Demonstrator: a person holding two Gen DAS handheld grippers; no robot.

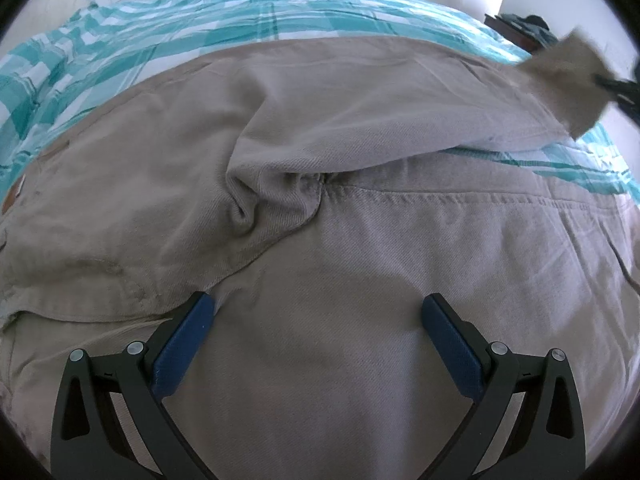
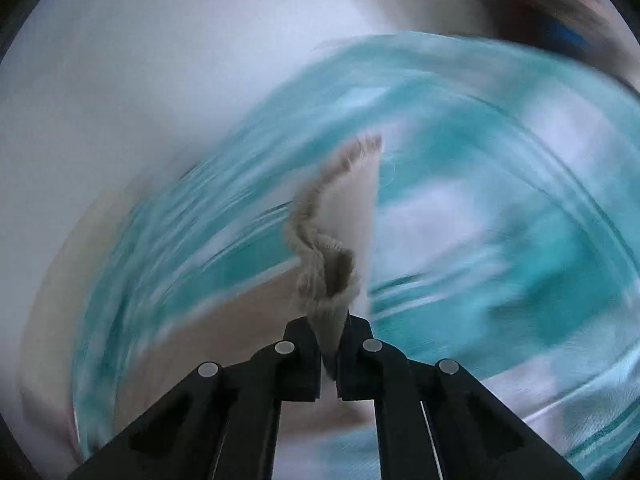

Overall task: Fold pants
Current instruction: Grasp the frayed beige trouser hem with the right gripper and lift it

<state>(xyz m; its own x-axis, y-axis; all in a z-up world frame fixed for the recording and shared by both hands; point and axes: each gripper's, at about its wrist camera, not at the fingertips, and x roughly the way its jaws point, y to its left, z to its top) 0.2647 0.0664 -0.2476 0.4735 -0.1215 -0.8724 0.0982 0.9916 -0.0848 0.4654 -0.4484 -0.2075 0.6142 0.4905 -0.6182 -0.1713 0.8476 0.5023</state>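
Beige pants (image 1: 320, 240) spread on teal checked bedspread (image 1: 140, 36), far leg hem (image 2: 336, 264) pinched in clenched right gripper (image 2: 329, 344) mid-swing, left gripper (image 1: 318, 316) released above near leg; risk: fast swing slipping frayed hem free, bunching crotch fold.

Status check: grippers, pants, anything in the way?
Left gripper open, low over the pants. Right gripper shut on the hem, leg lifted off the bed. Right view blurred. Nothing in the way.
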